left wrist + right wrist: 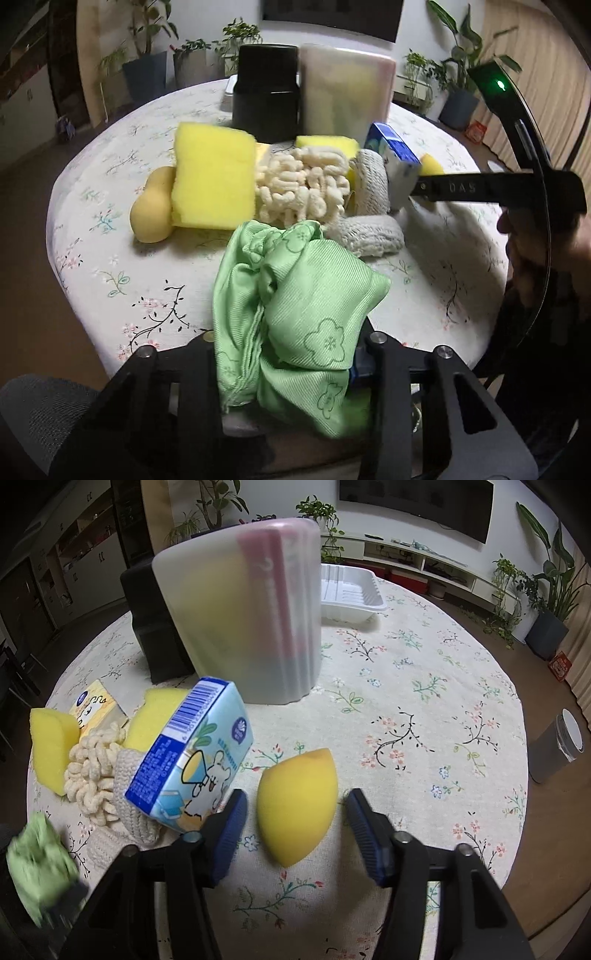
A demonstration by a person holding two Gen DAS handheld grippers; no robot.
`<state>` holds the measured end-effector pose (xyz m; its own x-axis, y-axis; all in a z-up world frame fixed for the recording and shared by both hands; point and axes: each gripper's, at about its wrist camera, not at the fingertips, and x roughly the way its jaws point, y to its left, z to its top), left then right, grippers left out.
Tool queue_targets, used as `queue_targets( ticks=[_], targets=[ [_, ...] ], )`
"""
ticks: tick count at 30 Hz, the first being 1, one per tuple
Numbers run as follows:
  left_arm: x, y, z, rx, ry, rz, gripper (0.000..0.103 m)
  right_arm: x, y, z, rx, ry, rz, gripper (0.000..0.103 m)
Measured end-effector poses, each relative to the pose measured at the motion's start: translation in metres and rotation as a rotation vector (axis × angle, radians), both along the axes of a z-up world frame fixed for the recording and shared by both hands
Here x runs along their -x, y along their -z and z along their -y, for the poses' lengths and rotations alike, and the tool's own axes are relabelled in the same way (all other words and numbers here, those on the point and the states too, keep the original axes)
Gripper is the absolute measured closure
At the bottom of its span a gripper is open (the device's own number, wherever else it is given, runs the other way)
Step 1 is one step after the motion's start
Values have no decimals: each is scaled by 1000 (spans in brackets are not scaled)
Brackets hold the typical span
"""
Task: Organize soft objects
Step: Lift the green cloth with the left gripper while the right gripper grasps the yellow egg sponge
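My left gripper [288, 354] is shut on a bunched green cloth [295, 310] and holds it over the near edge of the round table; the cloth hides the fingertips. It also shows blurred in the right wrist view [37, 860]. My right gripper [295, 812] is open, its blue pads on either side of a yellow egg-shaped sponge [295, 805] lying on the table, not touching it. A pile beyond holds a yellow block sponge [214, 177], a cream chenille pad [303, 184], grey knitted pads [369, 229], a tan gourd-shaped sponge [153, 206] and a blue tissue pack [192, 753].
A frosted plastic bin [251, 616] and a black container [266, 88] stand at the back of the floral tablecloth [424, 716]. A white tray [351, 590] lies behind the bin. A yellow tissue pack [94, 705] lies by the pile. A grey bin [557, 746] stands on the floor.
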<state>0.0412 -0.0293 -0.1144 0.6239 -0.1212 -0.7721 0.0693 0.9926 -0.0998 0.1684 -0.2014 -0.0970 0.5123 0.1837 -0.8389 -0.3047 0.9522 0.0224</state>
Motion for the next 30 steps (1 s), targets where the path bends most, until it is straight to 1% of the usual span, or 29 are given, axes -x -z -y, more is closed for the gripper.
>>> queue_targets(
  ticks=[2,9,12,15,17,20,23,25,28,30],
  targets=[
    [-2,-1,0,2,-7,-3,70,0,0,0,-3,-3,1,53],
    [-16,-2,-2,49,-24,-27,71,-7,1,1,-3,22,13,53],
    [-19,-2,-4,60,-28,-31,71,-9,2,-1,18,19,30,52],
    [-22,0,-4,66,-25,-30,72,-11,3,0,10,20,32,52],
    [-20,1,-5,75,-24,-24,72,-10,2,0,7,7,33,63],
    [-19,0,-8,94,-24,-21,73,-5,2,-1,17,-9,30,64],
    [-15,-4,-8,115,-12,-6,75,-2,0,1,-2,-14,13,65],
    [-10,-11,-7,117,-3,20,75,5,-7,1,-32,-21,17,65],
    [-8,-23,-9,116,-6,45,75,16,-25,1,-57,-27,67,65],
    [-9,-30,-13,127,-14,50,75,23,-35,1,-71,-31,82,65]
  ],
)
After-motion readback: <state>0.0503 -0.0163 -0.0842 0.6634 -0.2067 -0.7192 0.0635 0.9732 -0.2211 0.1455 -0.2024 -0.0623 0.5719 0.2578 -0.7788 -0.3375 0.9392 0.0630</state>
